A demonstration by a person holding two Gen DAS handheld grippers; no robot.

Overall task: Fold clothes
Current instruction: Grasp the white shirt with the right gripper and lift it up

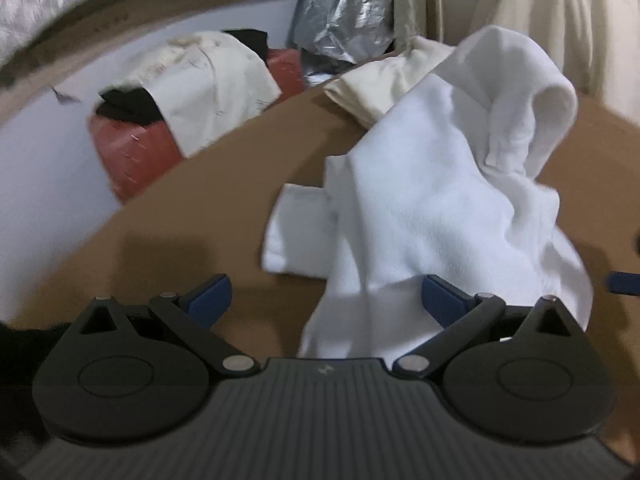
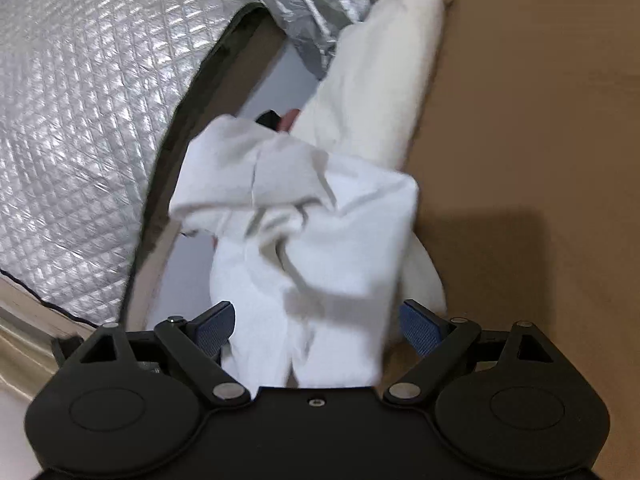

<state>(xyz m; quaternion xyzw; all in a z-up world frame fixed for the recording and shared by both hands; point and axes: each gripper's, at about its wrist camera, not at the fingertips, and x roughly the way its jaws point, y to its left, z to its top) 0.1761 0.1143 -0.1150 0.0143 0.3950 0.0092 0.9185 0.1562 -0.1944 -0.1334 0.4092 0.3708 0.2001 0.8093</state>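
A white garment (image 1: 432,200) lies crumpled on the brown table (image 1: 224,184). My left gripper (image 1: 326,300) is open, its blue pads (image 1: 210,300) wide apart; the garment's near edge drapes between them, toward the right pad. In the right wrist view the same white garment (image 2: 312,248) hangs bunched between the wide-open fingers of my right gripper (image 2: 316,328), its blue pads (image 2: 418,330) apart on either side of the cloth. A cream garment (image 2: 380,80) lies beyond it on the table (image 2: 520,120).
A cream cloth (image 1: 380,80) lies at the table's far edge. Beyond the edge sits a red container (image 1: 132,152) with cream and black clothes on it. Silver quilted foil (image 2: 80,120) covers the left; crumpled foil (image 1: 344,12) and a cream curtain (image 1: 560,20) stand behind.
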